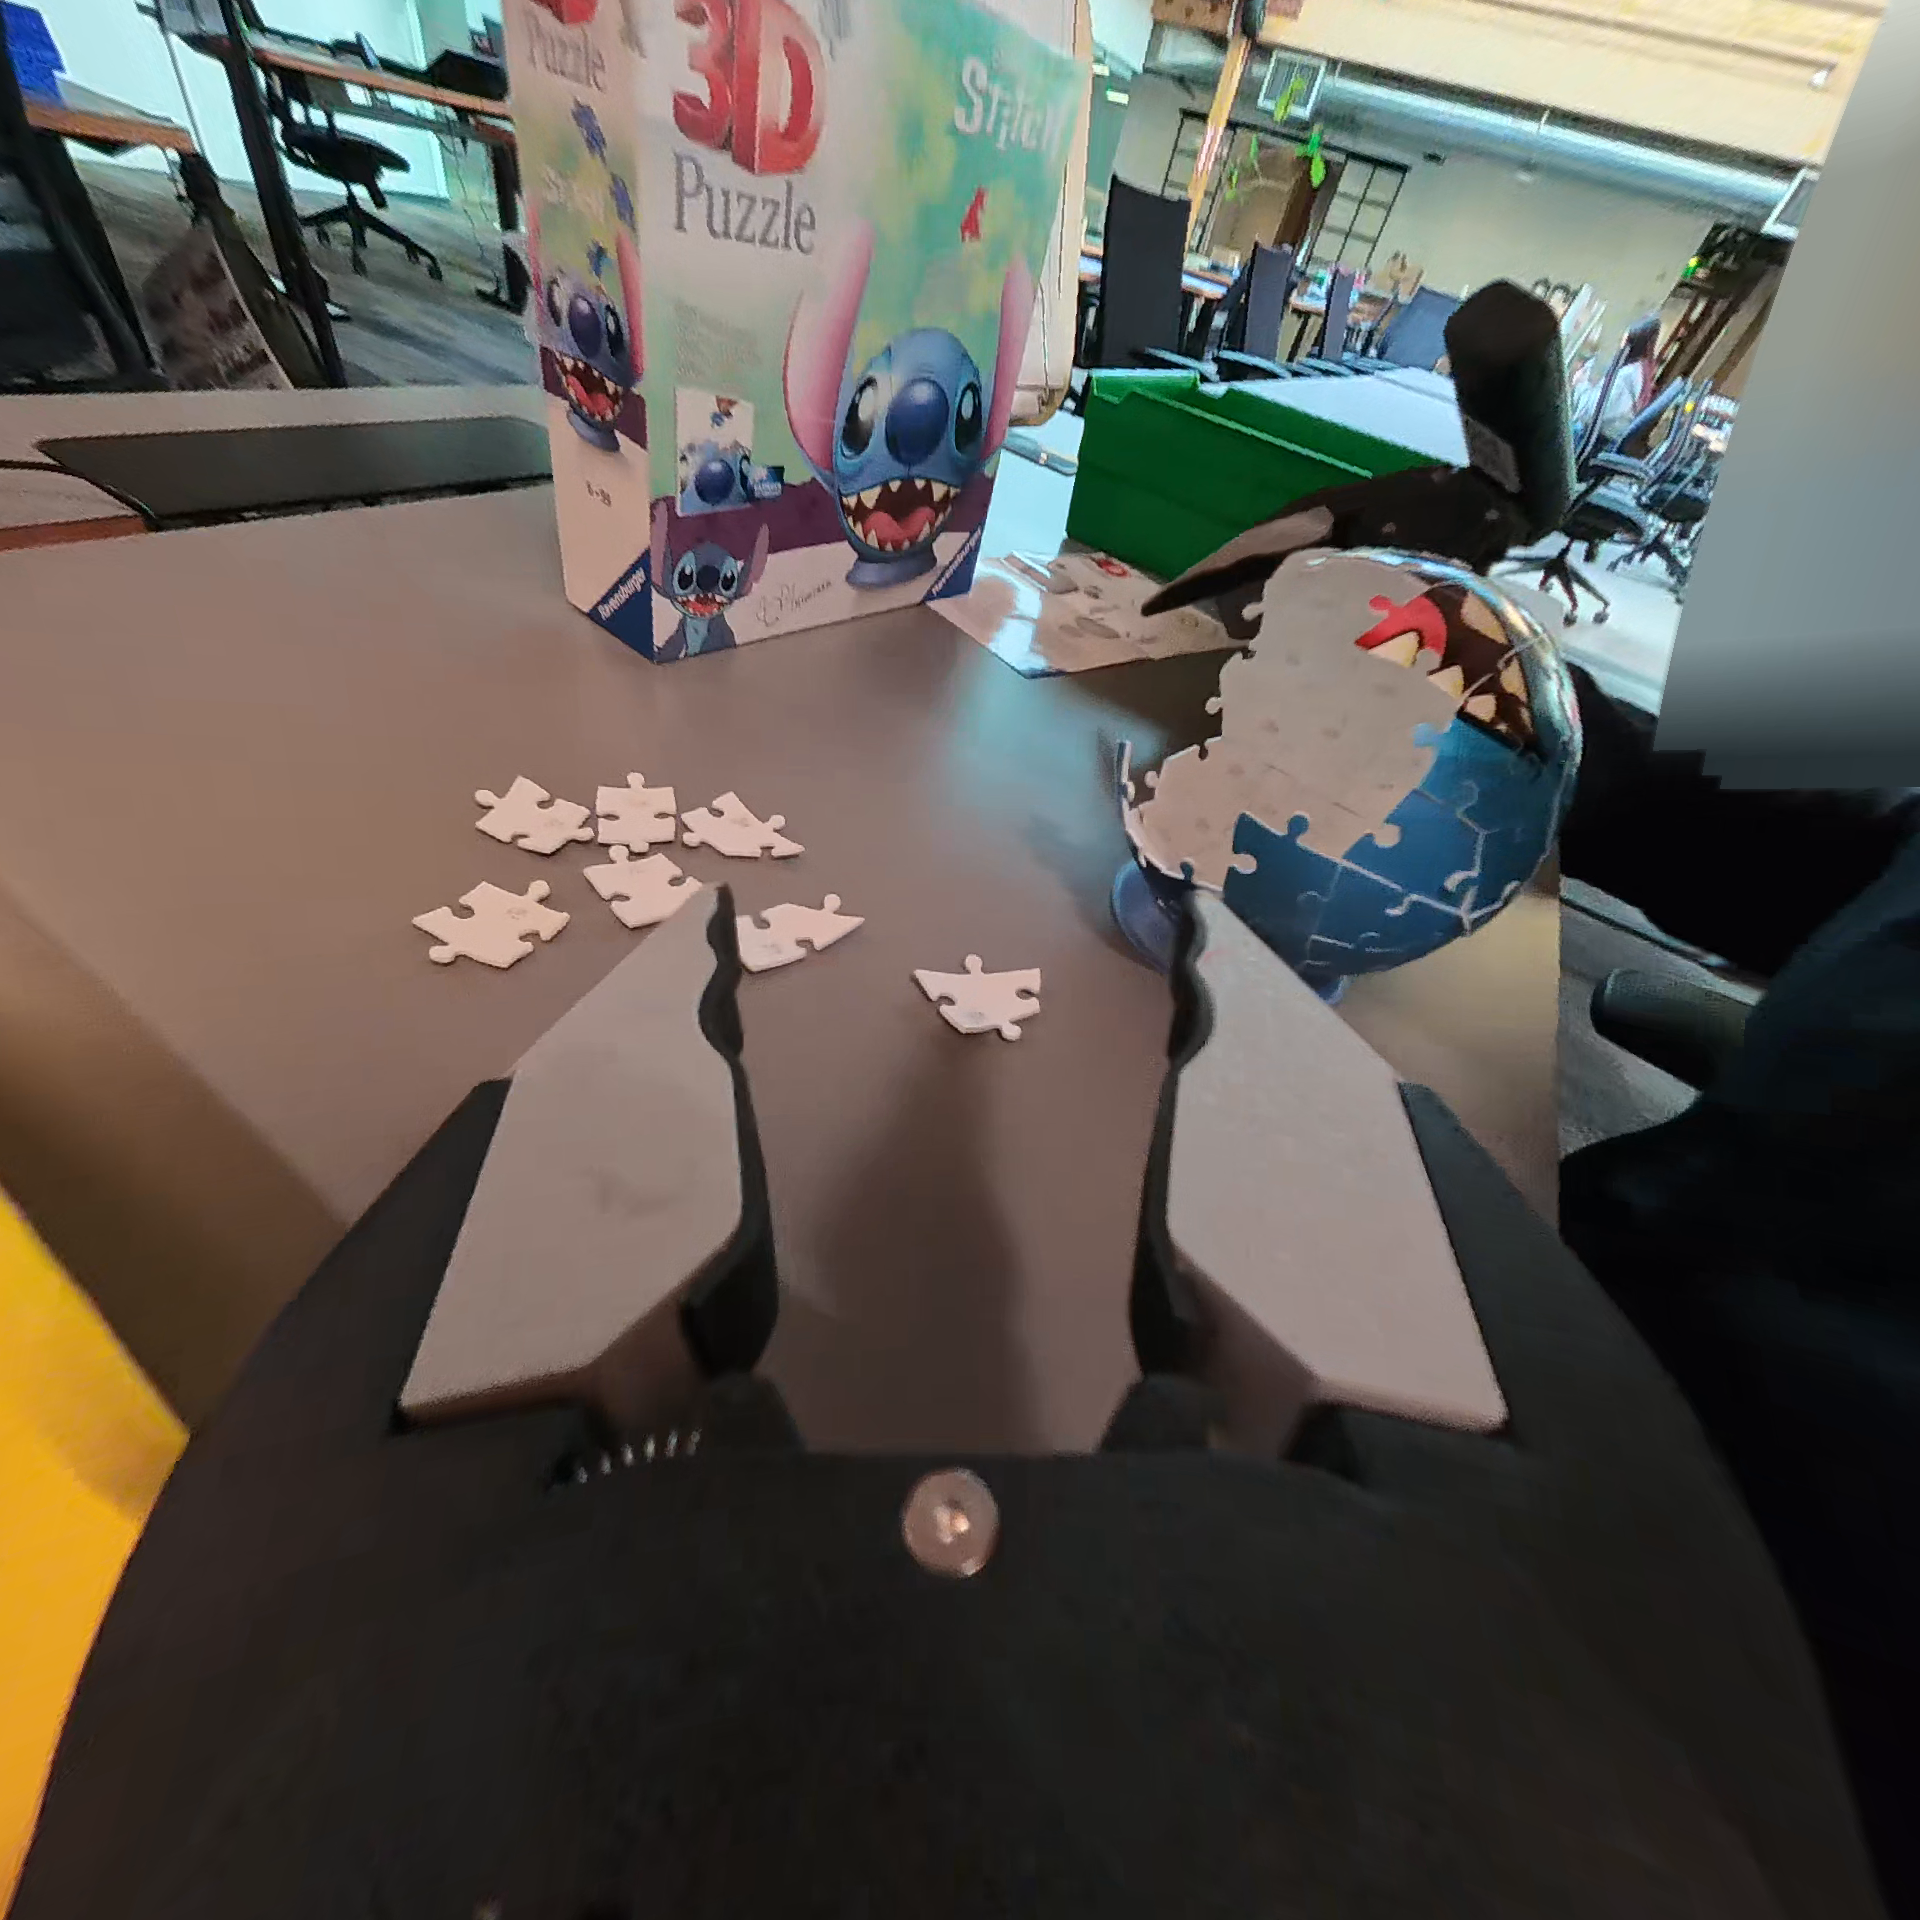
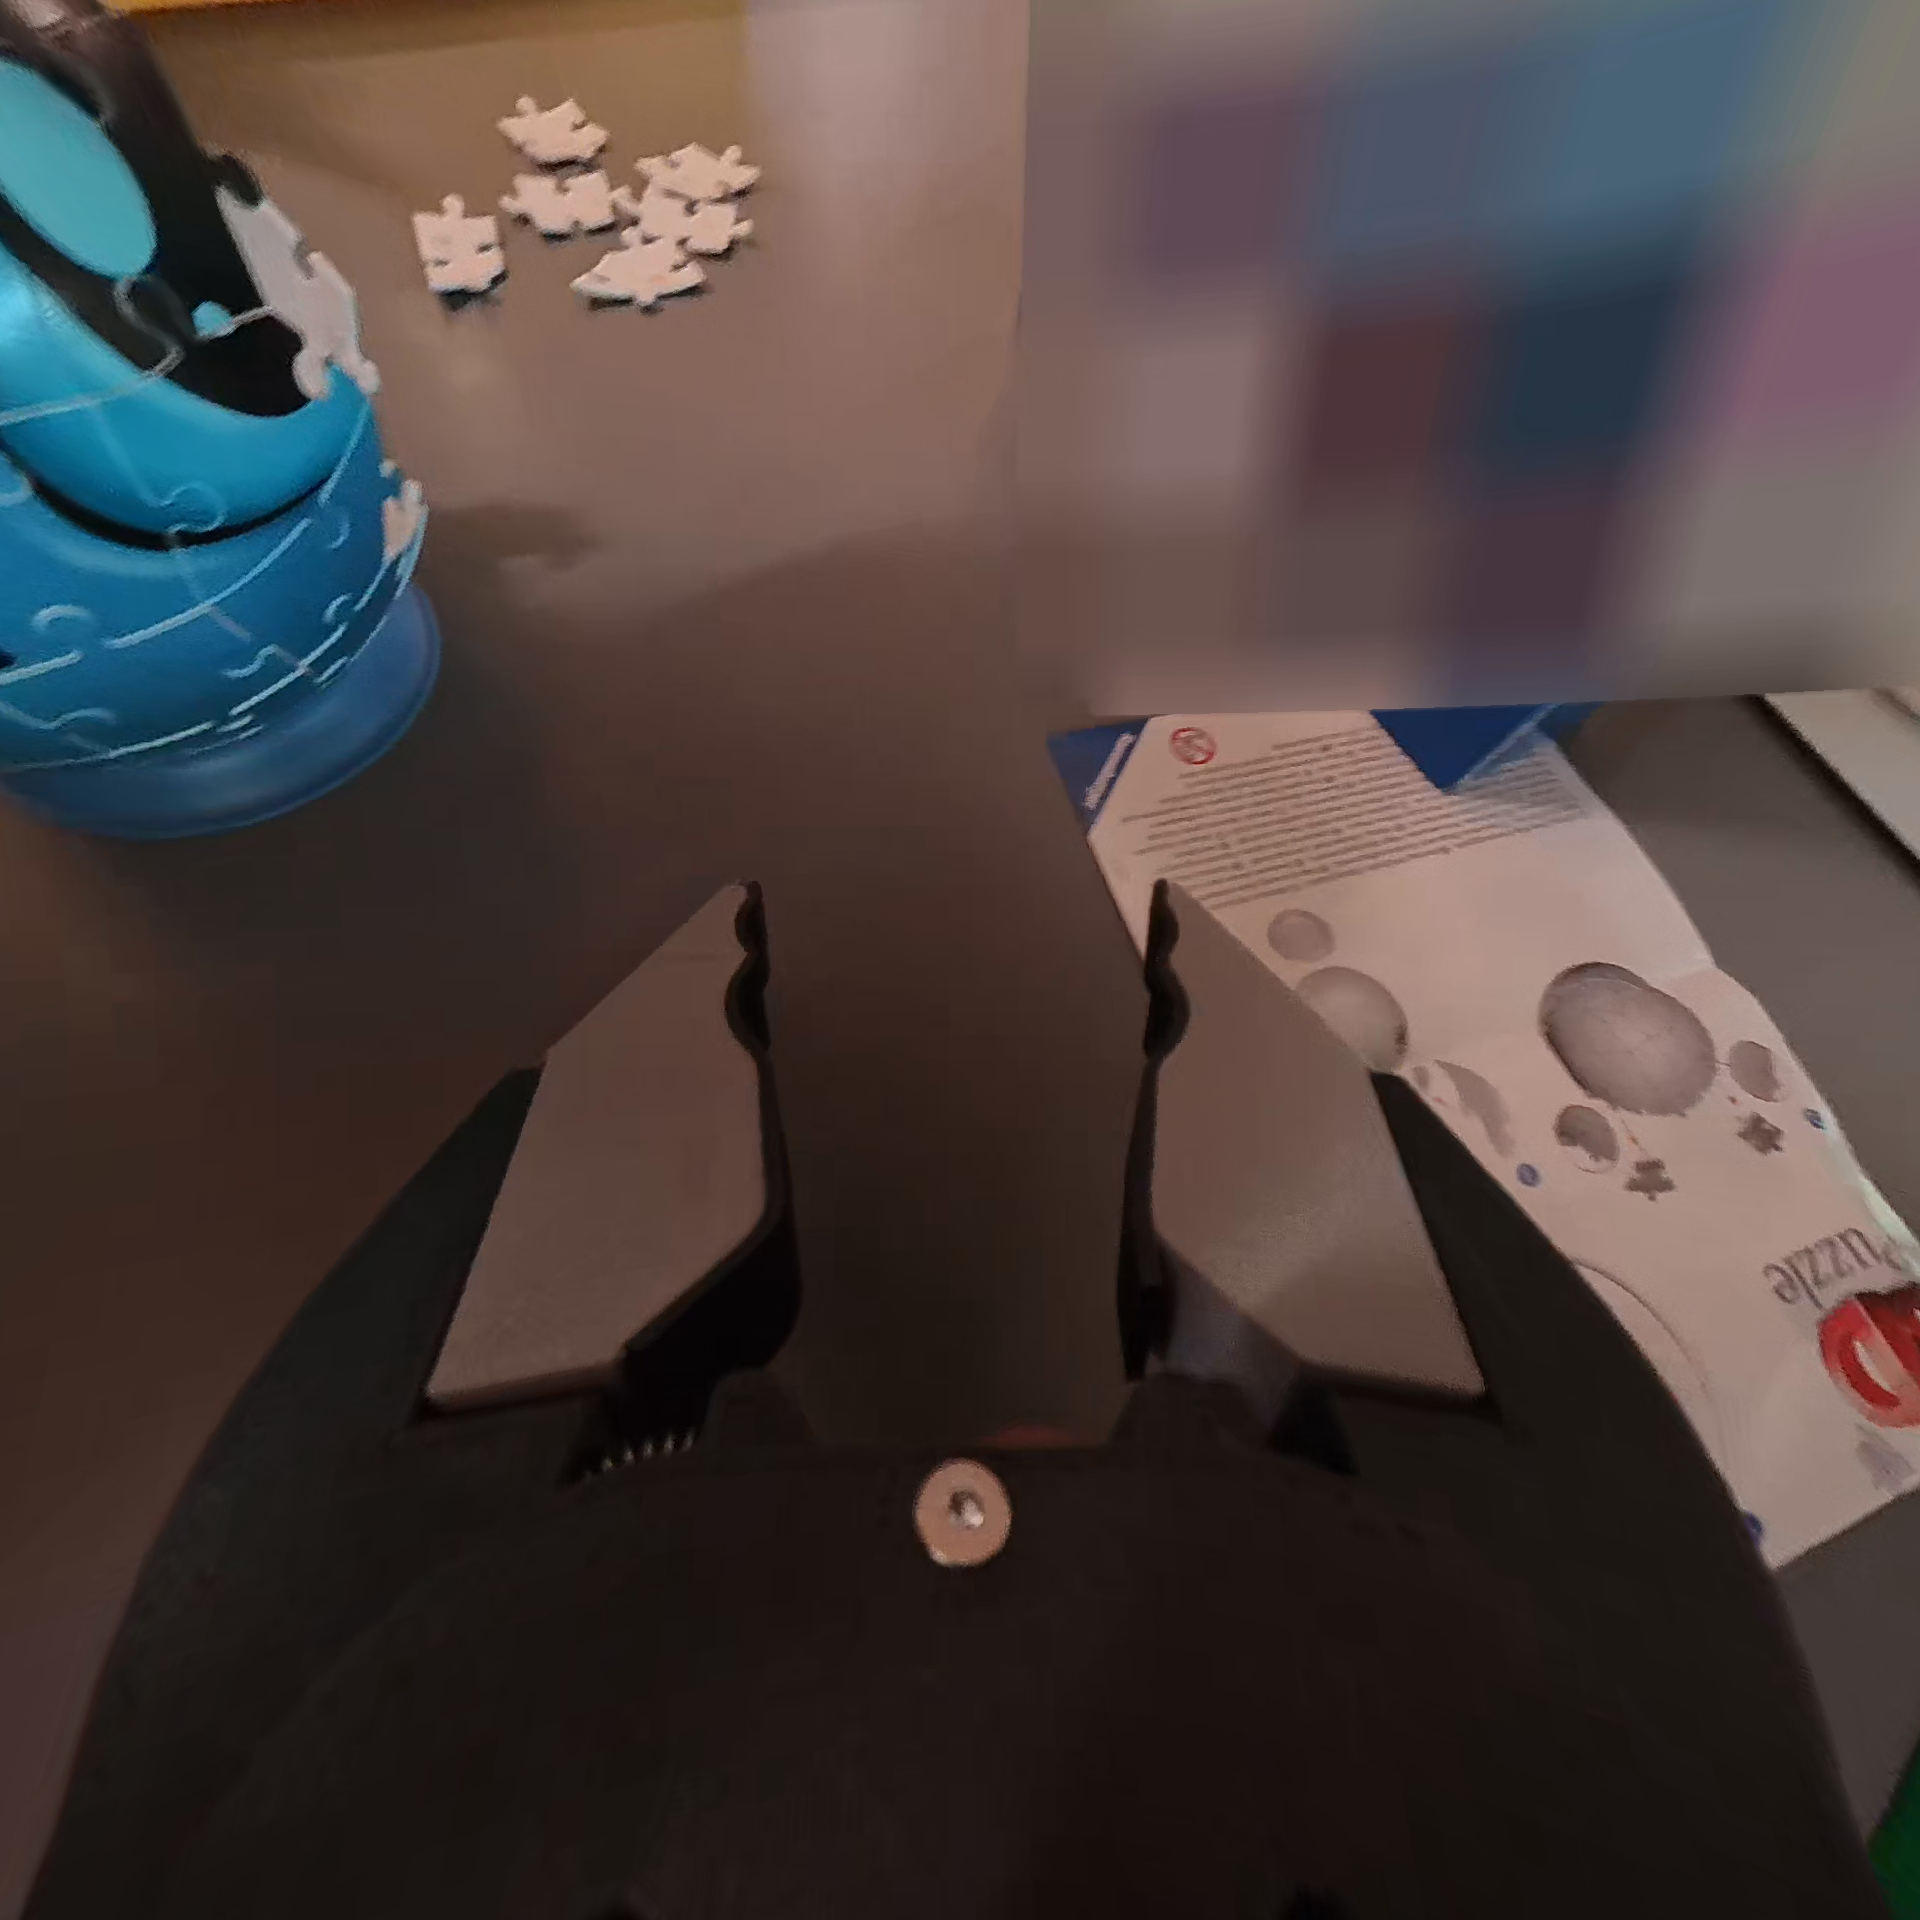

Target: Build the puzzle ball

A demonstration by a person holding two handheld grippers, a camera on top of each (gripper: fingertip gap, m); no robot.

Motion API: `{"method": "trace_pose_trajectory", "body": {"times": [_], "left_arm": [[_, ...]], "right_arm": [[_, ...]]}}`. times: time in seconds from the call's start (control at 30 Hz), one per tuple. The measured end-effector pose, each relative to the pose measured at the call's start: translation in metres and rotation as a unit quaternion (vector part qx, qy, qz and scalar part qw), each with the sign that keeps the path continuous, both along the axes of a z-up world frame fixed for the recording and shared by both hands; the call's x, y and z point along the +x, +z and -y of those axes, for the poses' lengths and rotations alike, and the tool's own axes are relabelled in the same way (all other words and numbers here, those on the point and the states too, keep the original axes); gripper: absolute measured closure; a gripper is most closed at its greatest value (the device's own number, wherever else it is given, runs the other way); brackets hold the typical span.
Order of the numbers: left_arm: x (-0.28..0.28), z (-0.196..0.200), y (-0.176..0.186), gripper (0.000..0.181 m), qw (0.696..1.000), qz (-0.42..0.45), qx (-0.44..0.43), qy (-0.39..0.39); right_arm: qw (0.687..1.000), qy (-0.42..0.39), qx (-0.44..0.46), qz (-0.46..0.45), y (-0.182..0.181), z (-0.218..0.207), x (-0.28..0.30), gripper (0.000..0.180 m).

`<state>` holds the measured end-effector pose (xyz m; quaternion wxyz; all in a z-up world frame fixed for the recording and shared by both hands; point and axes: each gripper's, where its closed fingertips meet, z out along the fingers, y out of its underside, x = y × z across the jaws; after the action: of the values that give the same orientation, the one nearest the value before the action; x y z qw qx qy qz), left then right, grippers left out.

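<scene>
Picking up one loose piece is, by my reading, the step in hand. The left hand-held gripper (image 1: 951, 914) hovers over the worktop (image 1: 260, 727) with its jaws spread wide and nothing between them; the nearest piece (image 1: 980, 997) lies flat, apart from the cluster (image 1: 623, 862), just ahead of the fingertips.

To do it well — come down on that lone piece, not the cluster, since its neighbours would get nudged. It lies flat and thin, so one finger should catch an edge and tip it up before the jaws close. Grip it by its body, leaving the tabs free for slotting in.

The ball (image 1: 1382, 769) sits on its blue stand at the right of the worktop, partly built, with a gap in its shell facing the pieces. The right hand-held gripper (image 2: 956, 894) is also open and empty, near the ball; it could steady the shell while the piece is pressed home.

Counts, from the left wrist view: seven loose pieces — six clustered, one apart. One ball, one box (image 1: 790, 343), one leaflet (image 2: 1455, 1039), two hand-held grippers.
</scene>
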<state>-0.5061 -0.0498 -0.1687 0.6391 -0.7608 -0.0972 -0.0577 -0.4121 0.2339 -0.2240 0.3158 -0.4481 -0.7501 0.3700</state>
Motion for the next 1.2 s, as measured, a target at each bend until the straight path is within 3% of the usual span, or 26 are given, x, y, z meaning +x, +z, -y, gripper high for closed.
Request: {"method": "trace_pose_trajectory", "body": {"times": [0.07,0.17,0.33,0.77,1.0,1.1,1.2], "left_arm": [[0.0,0.004,0.006,0.093,1.0,-0.014,0.02,0.008],[0.011,0.009,0.016,0.114,0.996,-0.07,0.05,0.007],[0.012,0.005,0.011,0.101,0.995,-0.093,0.026,0.017],[0.02,0.011,0.015,0.099,0.99,-0.133,0.035,0.038],[0.029,-0.001,0.002,0.097,0.991,-0.134,-0.006,-0.012],[0.042,-0.004,0.002,0.098,0.981,-0.196,-0.01,-0.008],[0.066,0.004,0.009,0.106,0.986,-0.158,0.024,-0.048]], "right_arm": [[0.999,-0.029,0.002,-0.022,0.006,-0.009,-0.002,0.102],[0.996,-0.063,0.027,-0.054,0.013,-0.017,0.001,0.099],[0.996,-0.05,0.043,-0.068,0.015,-0.009,0.005,0.1],[0.996,-0.026,-0.003,-0.085,0.025,-0.001,0.014,0.095],[0.997,0.038,0.03,-0.056,0.012,0.018,0.014,0.093],[0.995,0.073,0.004,-0.062,0.017,0.036,0.019,0.096],[0.99,0.113,-0.034,-0.071,0.024,0.052,0.031,0.095]]}}
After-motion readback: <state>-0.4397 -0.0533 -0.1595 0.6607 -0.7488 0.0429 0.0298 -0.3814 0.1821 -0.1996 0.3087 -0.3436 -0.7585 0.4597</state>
